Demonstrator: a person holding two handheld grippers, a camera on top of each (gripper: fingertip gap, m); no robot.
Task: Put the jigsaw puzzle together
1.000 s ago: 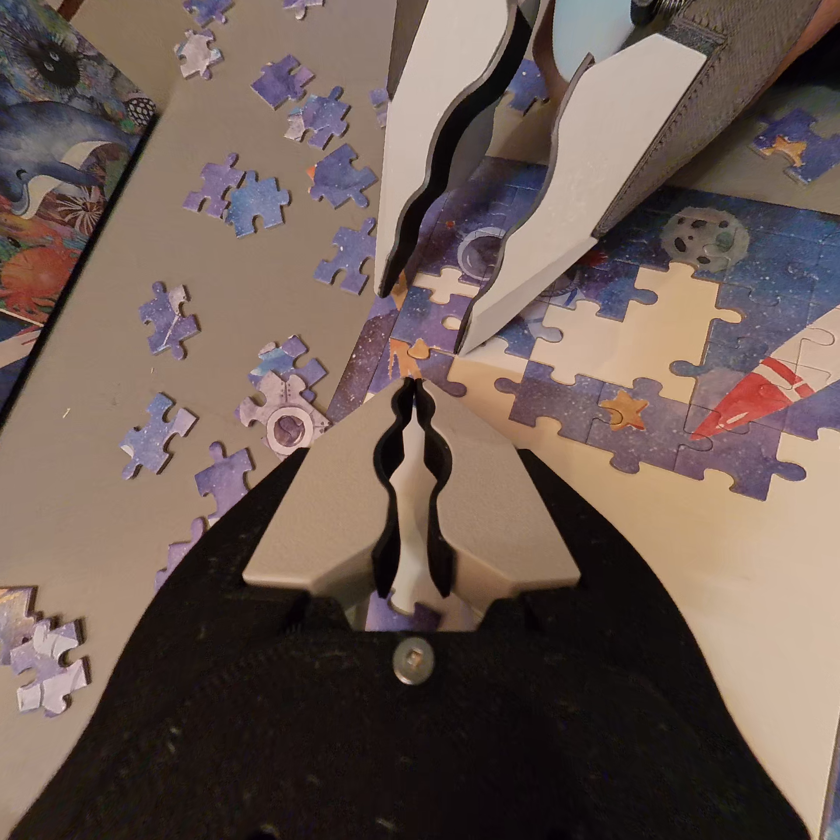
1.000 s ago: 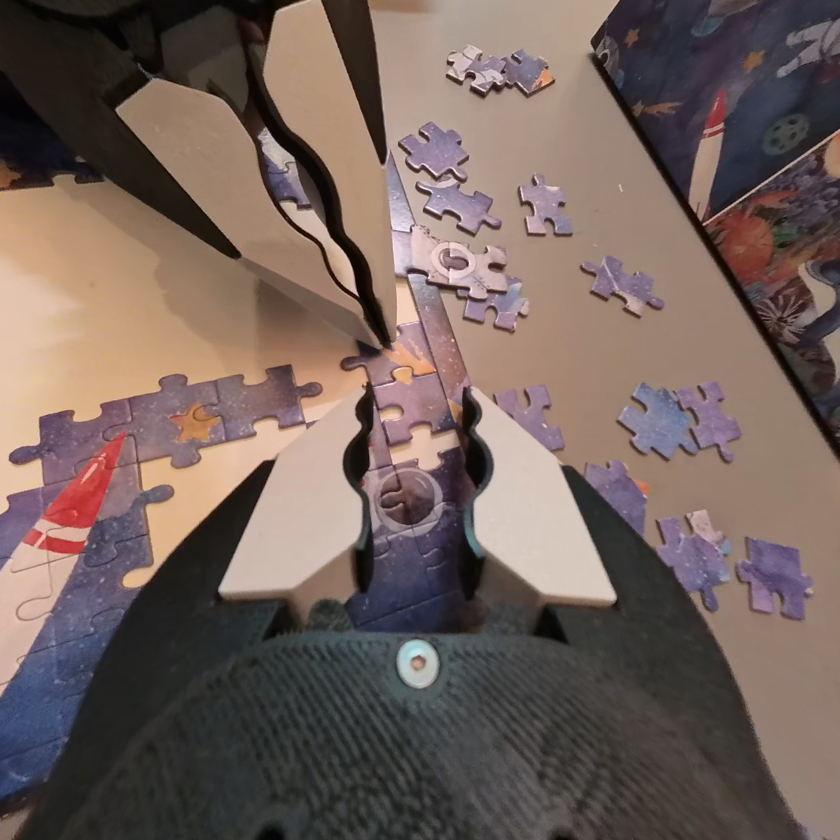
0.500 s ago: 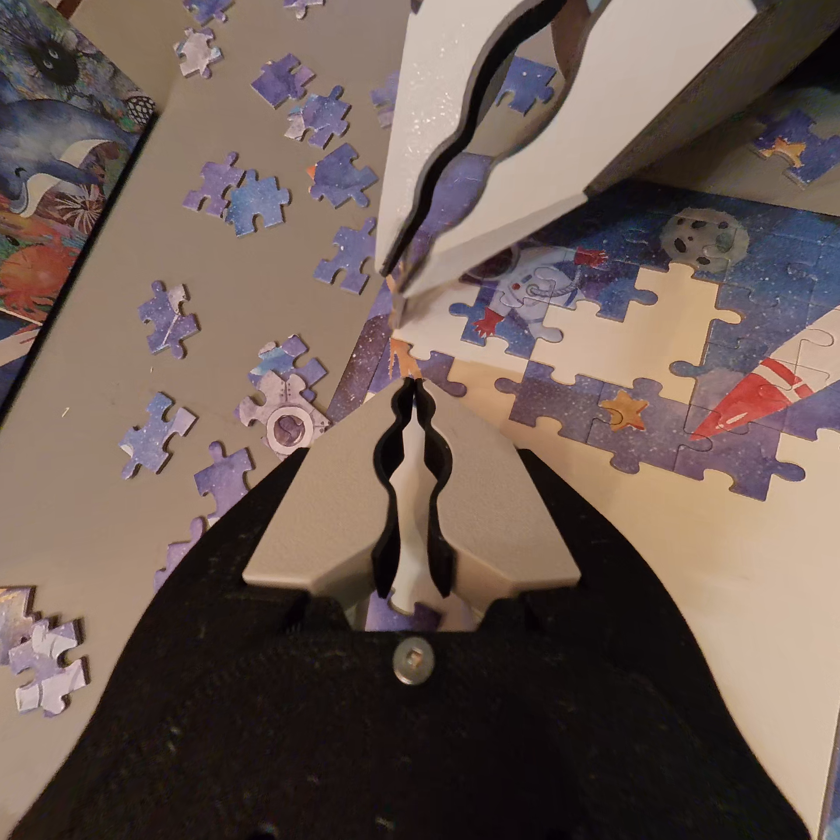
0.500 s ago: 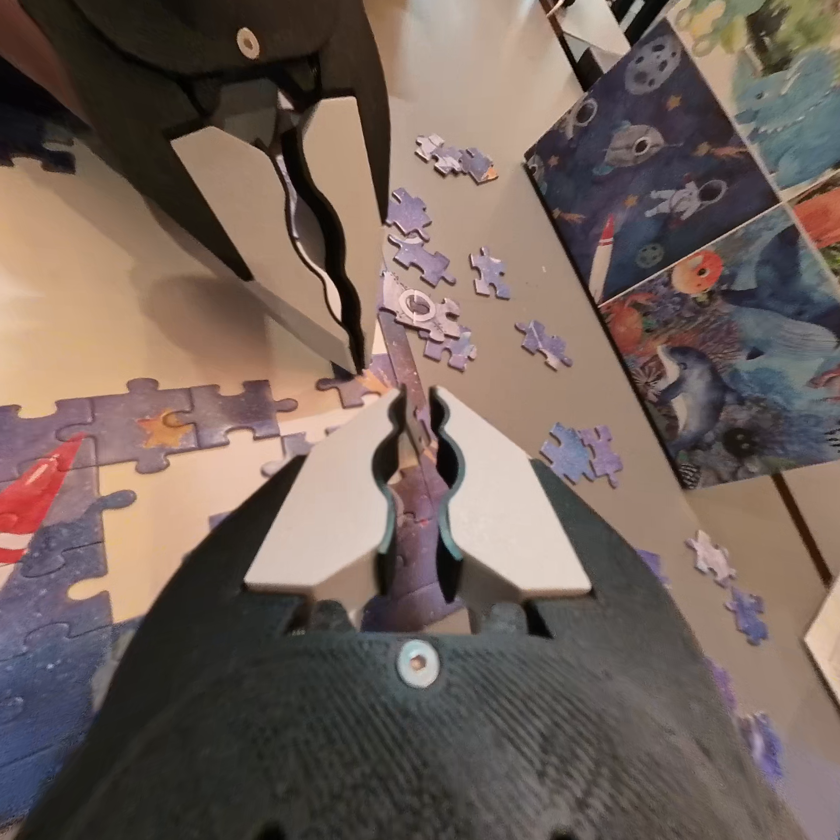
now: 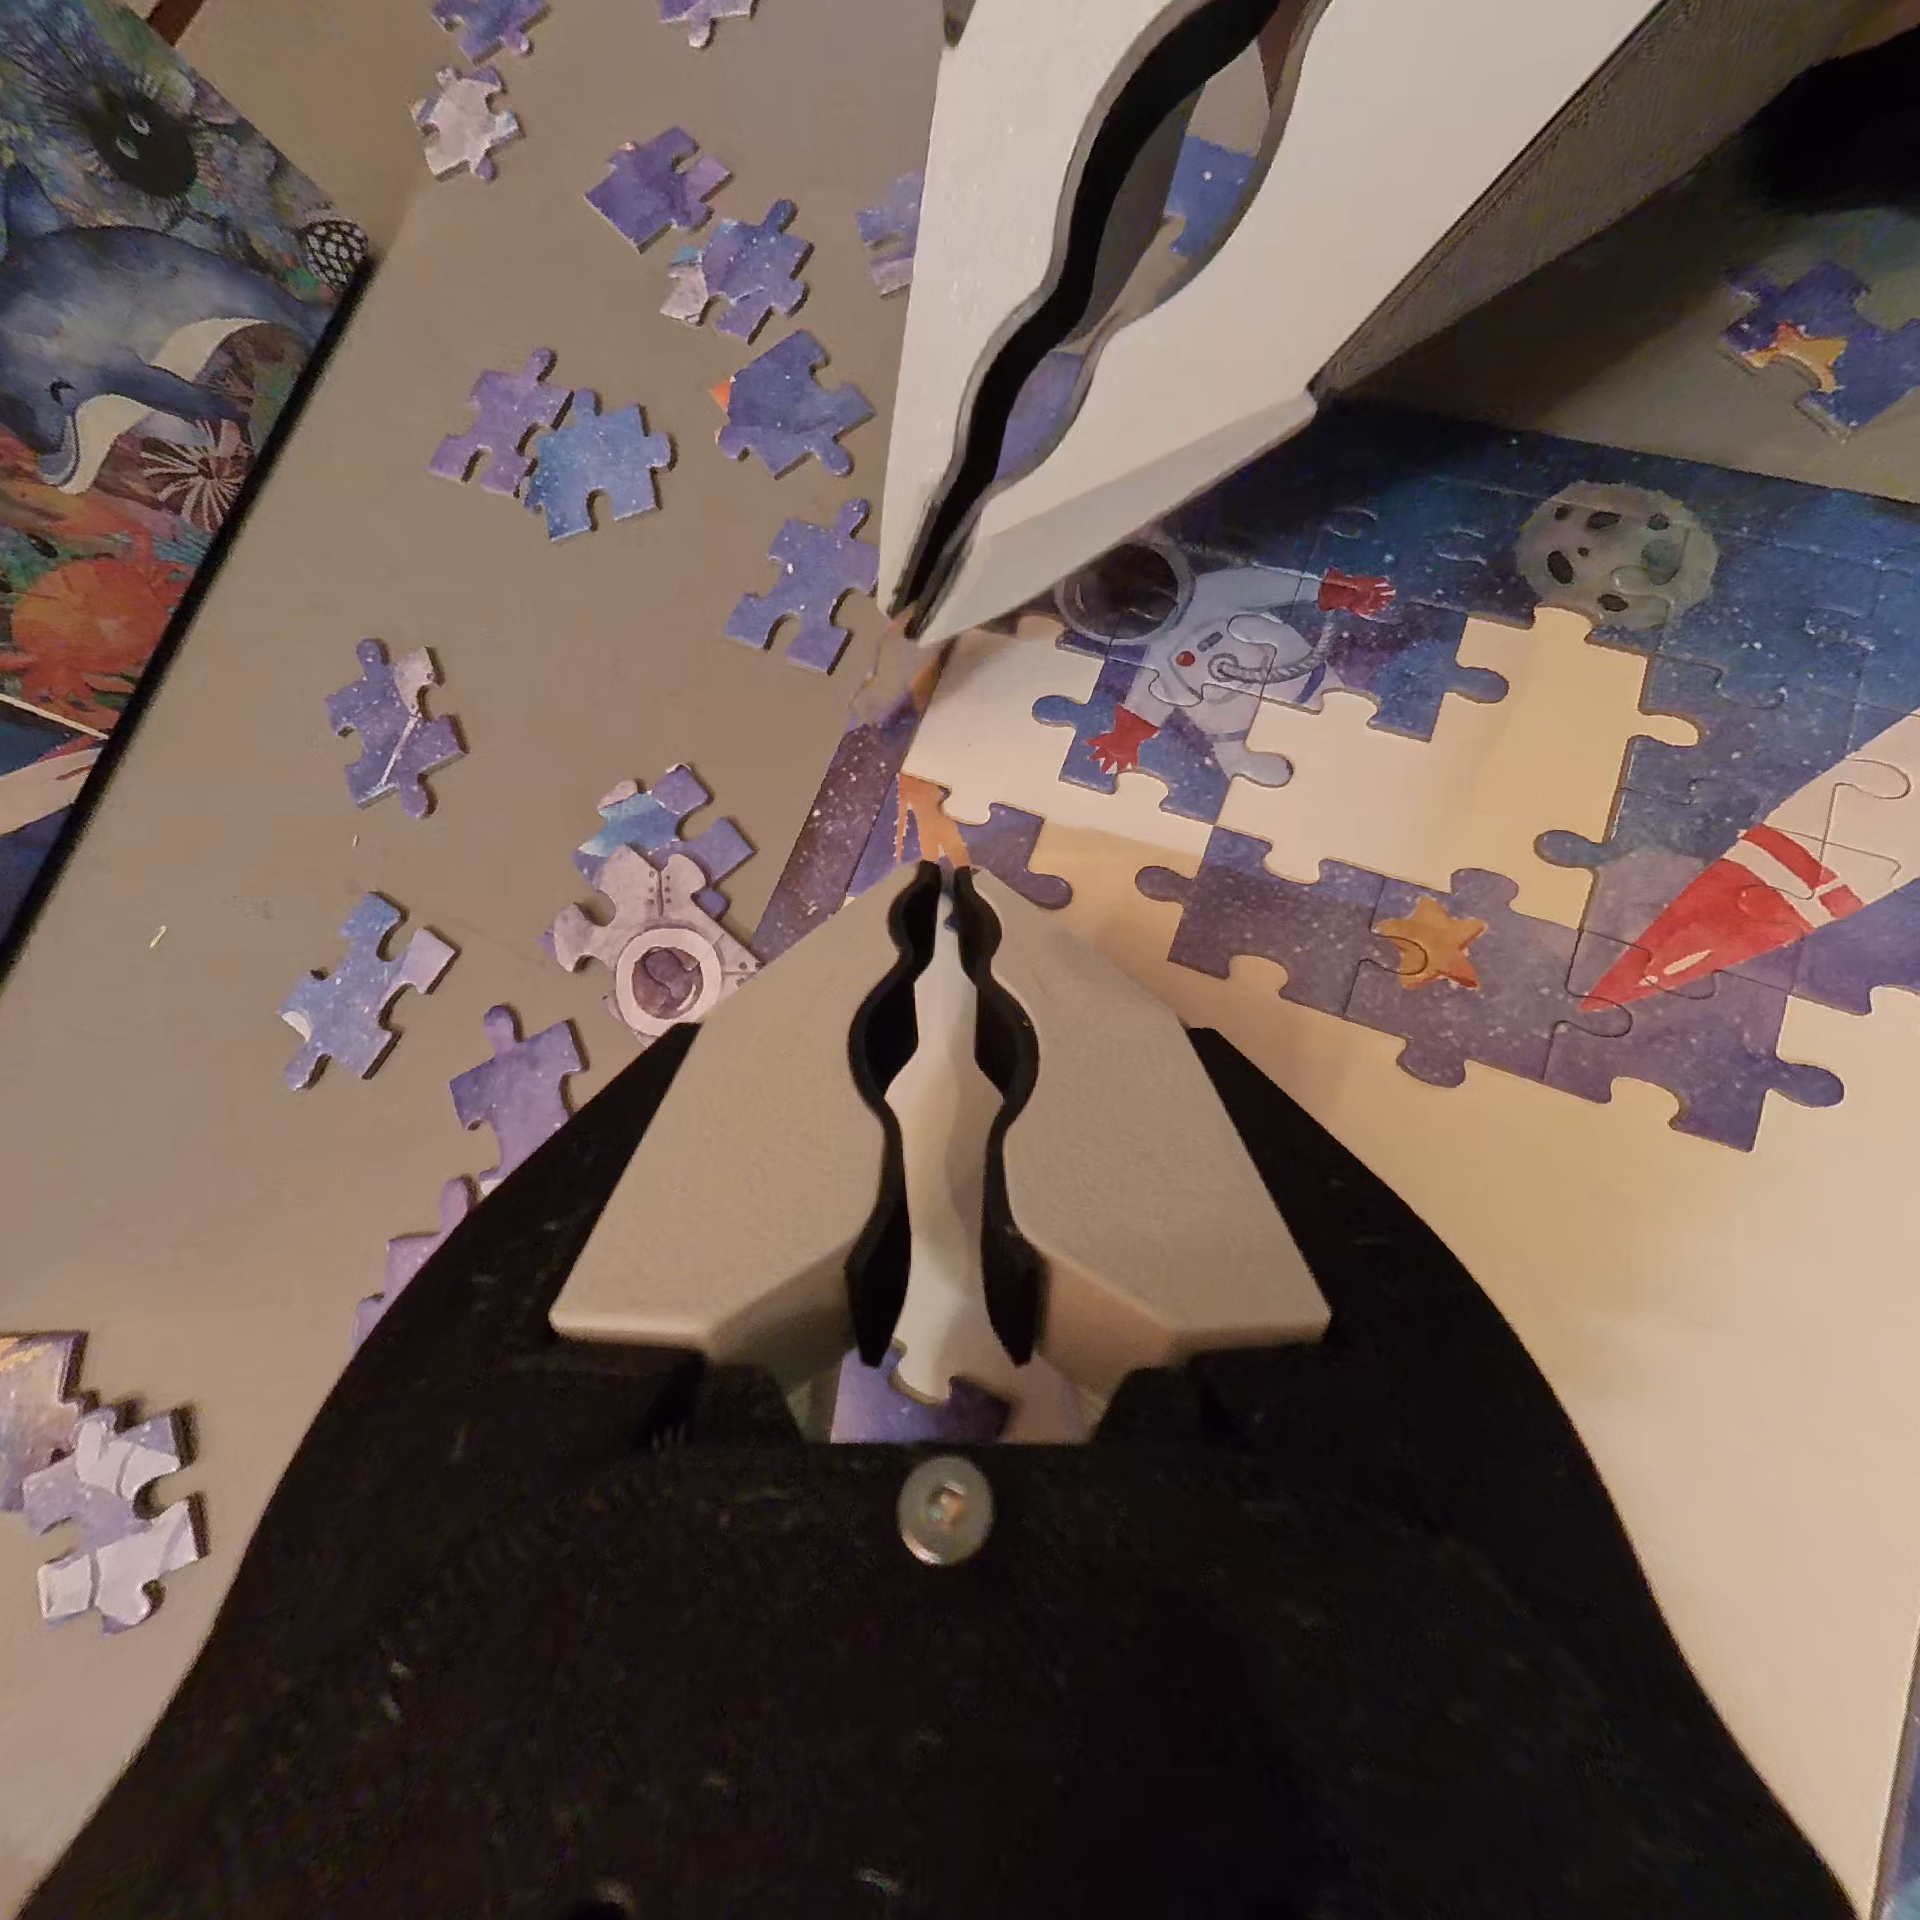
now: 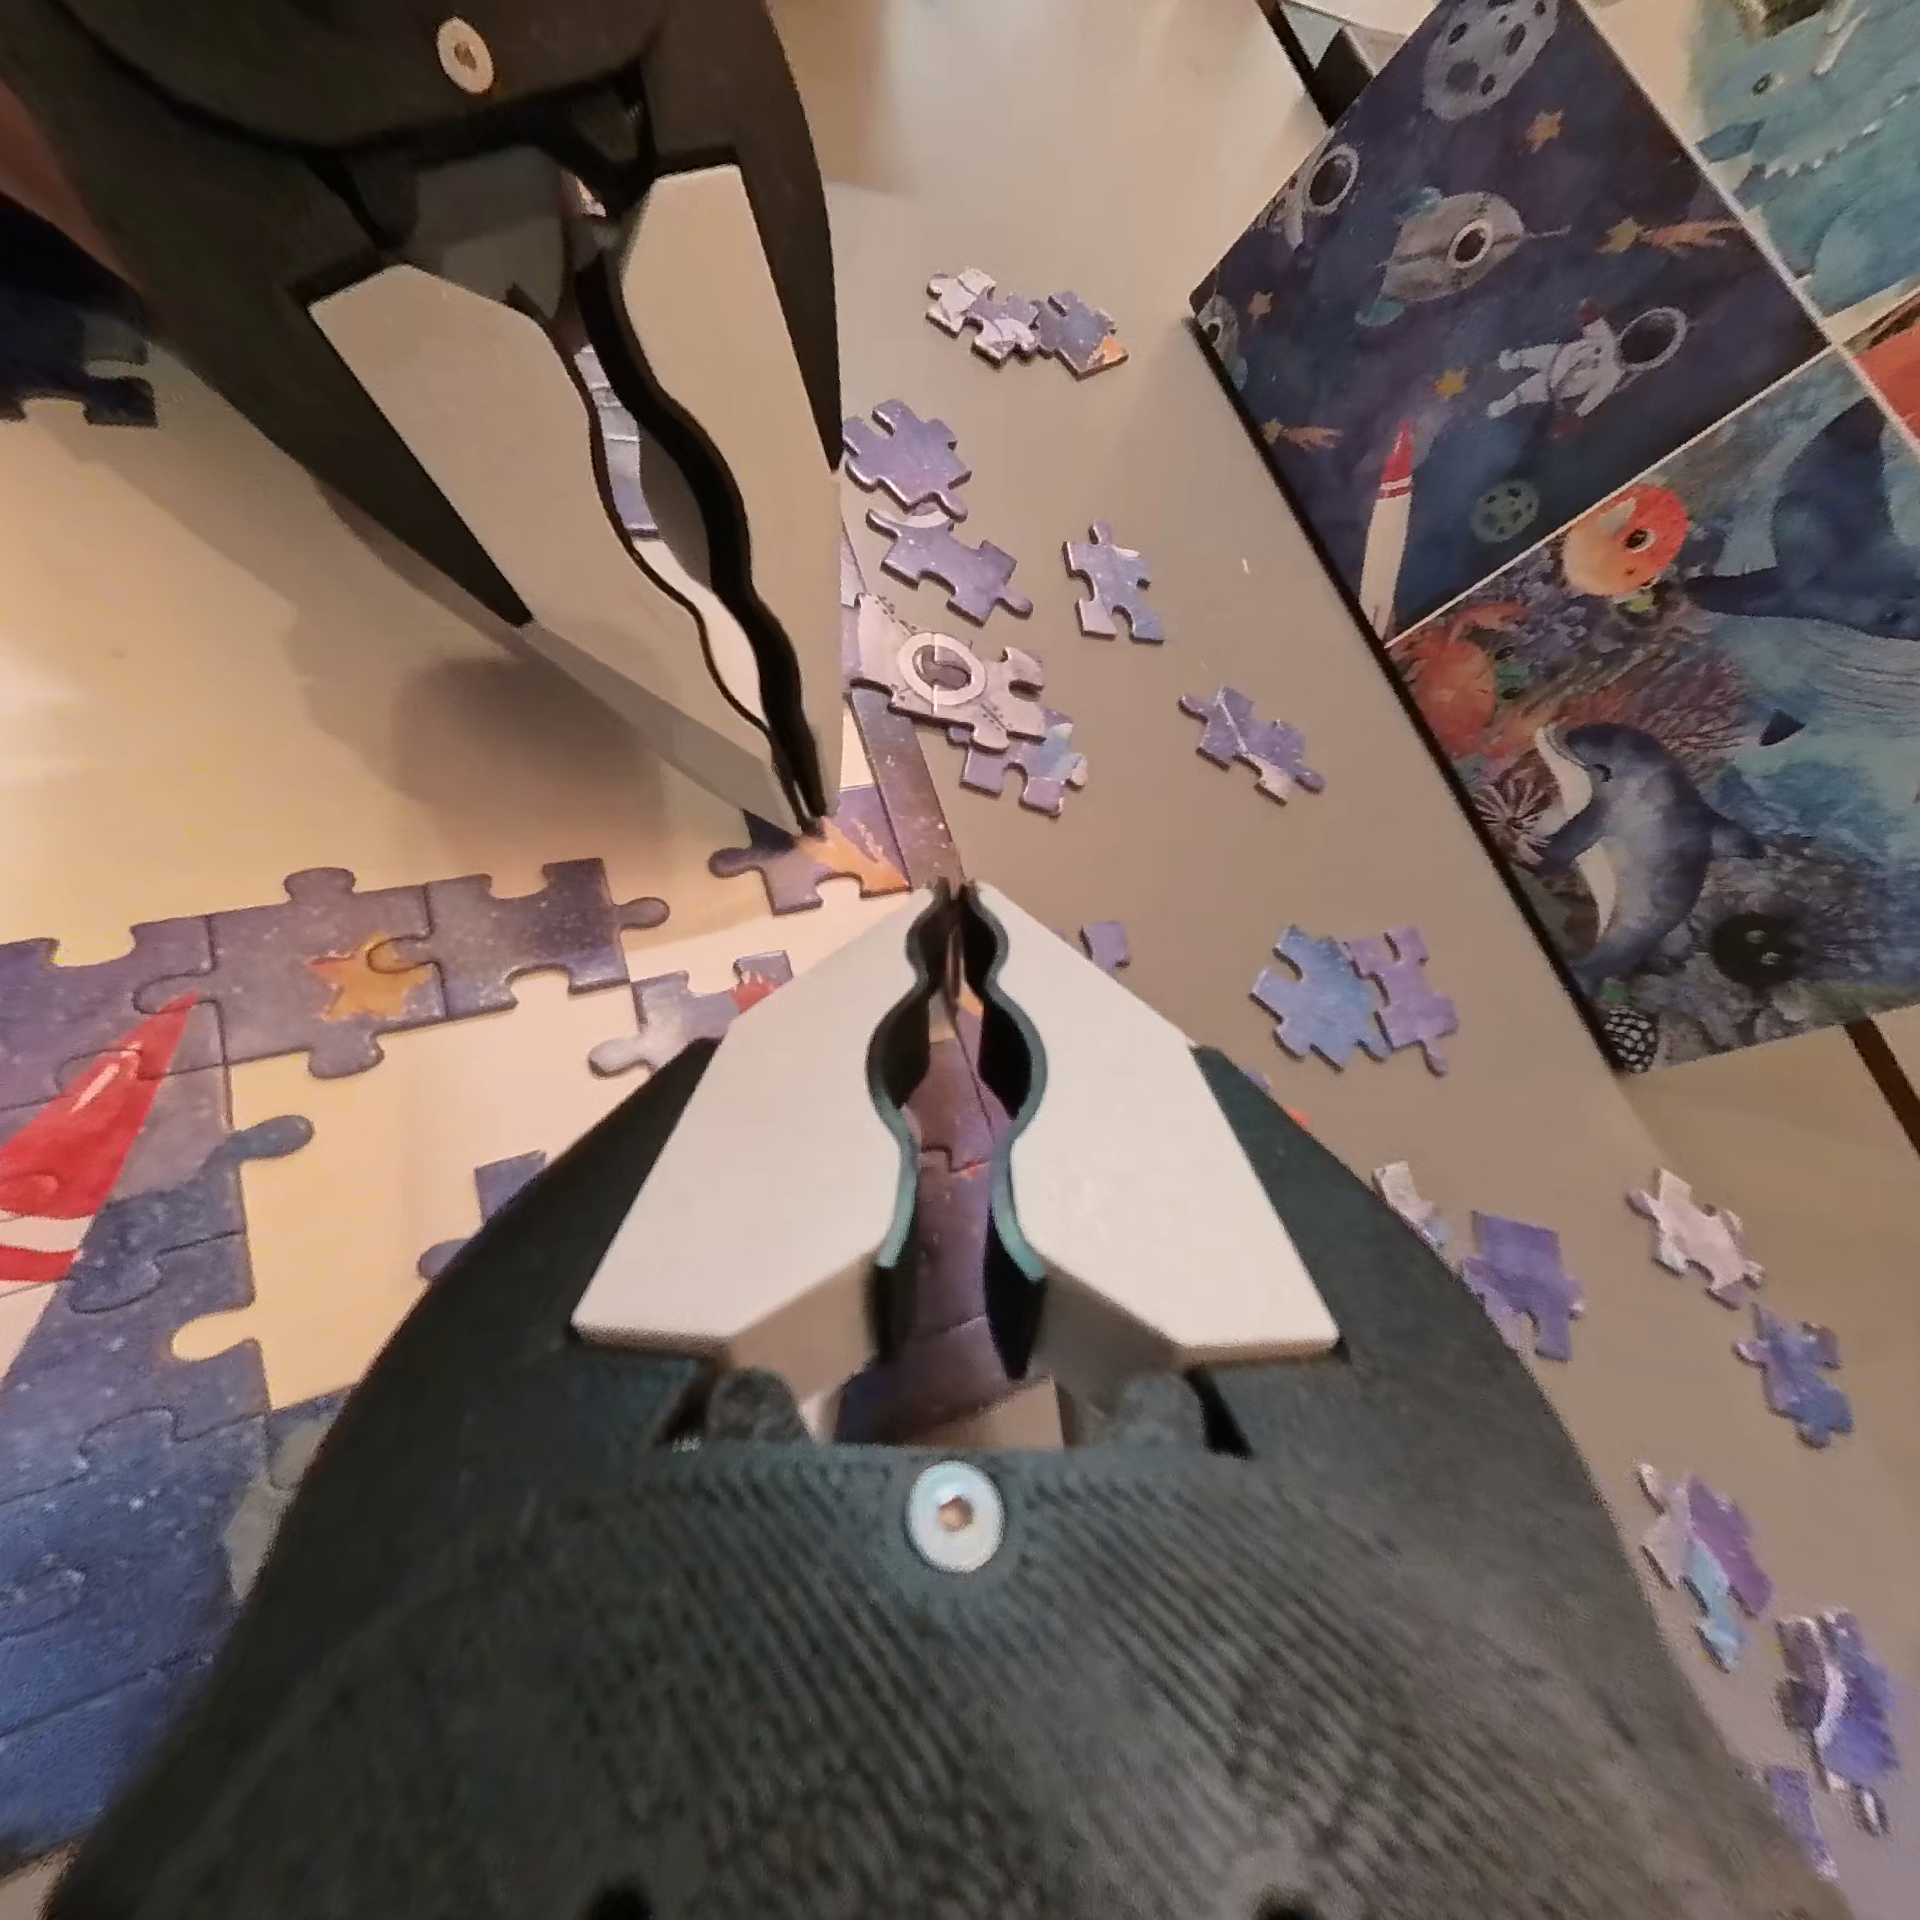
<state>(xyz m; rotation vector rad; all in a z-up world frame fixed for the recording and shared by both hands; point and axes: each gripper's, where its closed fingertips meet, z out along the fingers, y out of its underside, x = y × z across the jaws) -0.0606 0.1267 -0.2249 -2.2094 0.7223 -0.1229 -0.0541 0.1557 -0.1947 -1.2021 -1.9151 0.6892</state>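
Right gripper has its two fingers drawn together, and a thin dark sliver shows between the tips, which I take to be a puzzle piece held edge-on with its flat faces against the pads; from the left wrist view only a blurred scrap shows under those tips, so the piece's picture cannot be read. It hangs just above the puzzle tray, at the blue-bordered edge that faces the loose pieces, so the piece's length runs along the fingers and stands up from the tray instead of lying flat. Left gripper is closed on nothing and comes in from the opposite side, its tips pointed down onto a comet piece seated at that same edge; they look to touch it. The two sets of tips stand near each other, the right one over a bare cream patch next to the comet piece. Farther into the tray lie the joined astronaut section, a star piece and a red-nosed rocket, with cream gaps between them. Beyond the tray's edge, loose pieces are scattered over the grey tabletop, a joined porthole pair nearest the border. Printed picture sheets lie along the tabletop's far edge.
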